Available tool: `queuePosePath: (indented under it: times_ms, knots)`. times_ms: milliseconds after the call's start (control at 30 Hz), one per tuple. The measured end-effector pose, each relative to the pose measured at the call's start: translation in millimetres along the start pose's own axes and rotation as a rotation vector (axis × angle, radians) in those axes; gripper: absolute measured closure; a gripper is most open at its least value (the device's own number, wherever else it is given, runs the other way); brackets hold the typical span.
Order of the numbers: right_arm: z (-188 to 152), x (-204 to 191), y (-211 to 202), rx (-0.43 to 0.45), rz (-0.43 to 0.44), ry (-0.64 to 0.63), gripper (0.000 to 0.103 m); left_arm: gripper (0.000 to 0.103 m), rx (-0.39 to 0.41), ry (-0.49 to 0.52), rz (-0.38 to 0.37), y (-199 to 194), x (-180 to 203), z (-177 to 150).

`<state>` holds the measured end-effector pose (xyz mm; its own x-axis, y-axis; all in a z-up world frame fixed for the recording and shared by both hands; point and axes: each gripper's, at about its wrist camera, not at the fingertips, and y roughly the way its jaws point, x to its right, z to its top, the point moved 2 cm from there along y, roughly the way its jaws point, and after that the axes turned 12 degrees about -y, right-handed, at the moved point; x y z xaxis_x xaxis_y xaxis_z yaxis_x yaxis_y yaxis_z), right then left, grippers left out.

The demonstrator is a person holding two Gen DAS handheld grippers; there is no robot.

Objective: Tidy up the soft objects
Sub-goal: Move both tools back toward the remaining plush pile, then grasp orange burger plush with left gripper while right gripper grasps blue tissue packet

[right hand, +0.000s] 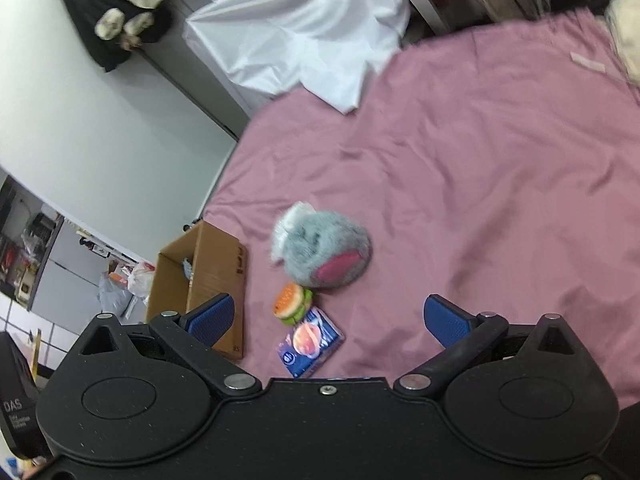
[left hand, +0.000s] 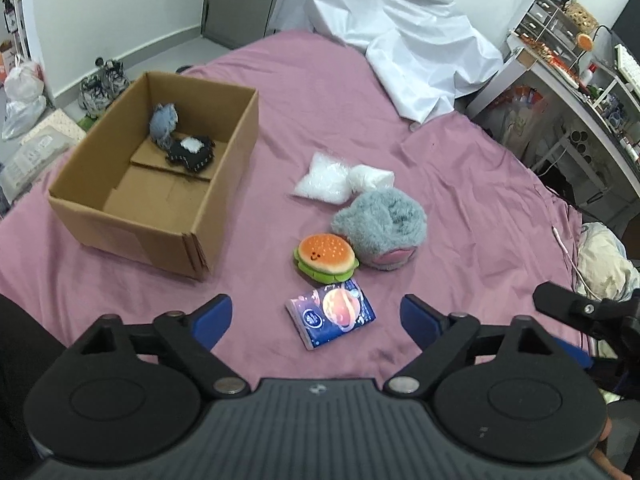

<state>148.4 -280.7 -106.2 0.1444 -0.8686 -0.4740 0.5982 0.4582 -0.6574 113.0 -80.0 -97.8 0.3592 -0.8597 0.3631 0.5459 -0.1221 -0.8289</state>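
Pink bedspread (left hand: 400, 92) fills the view, cardboard box (left hand: 120, 208) at ten o'clock, grey plush (left hand: 380, 224), burger toy (left hand: 324, 256) and tissue pack (left hand: 332, 316) centre. Left gripper (left hand: 316, 316) and right gripper (right hand: 328, 320) gape wide, empty. Risk: pinching sheet with the flat pack.

Home bedroom is indicated: a bed covered by a pink sheet (left hand: 440, 152), sneakers (left hand: 100, 84) left on the floor by the wall, a cluttered desk (left hand: 568, 76) at the bed's right edge, dark clothing (right hand: 116, 12) hung up.
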Motion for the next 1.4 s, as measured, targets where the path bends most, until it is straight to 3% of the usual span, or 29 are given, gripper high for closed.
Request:
queuePosePath:
  times_ms: [367,800,900,1033,1100,1400]
  knots:
    - [-5.9,13.1,38.3,-0.120,0.067,0.193,0.009,0.032,-0.061,-0.052,-0.003,44.9,-1.8,-3.6]
    - [-12.0,9.7,91.2,-0.260,0.060,0.322,0.036,0.048,-0.116,-0.172,-0.003,89.4,-20.8,9.4]
    - [-14.3,9.8,102.4,-0.283,0.053,0.353,0.042,0.048,-0.120,-0.186,-0.009,96.7,-23.7,14.1]
    - [-19.8,10.6,118.2,-0.314,0.073,0.420,0.058,0.048,-0.120,-0.218,-0.022,104.6,-27.7,23.7]
    - [-21.2,8.9,122.9,-0.317,0.078,0.430,0.062,0.048,-0.122,-0.229,-0.027,108.6,-29.3,27.5]
    - [-27.2,6.8,137.6,-0.344,0.031,0.433,0.059,0.045,-0.159,-0.251,-0.050,134.0,-25.0,34.8]
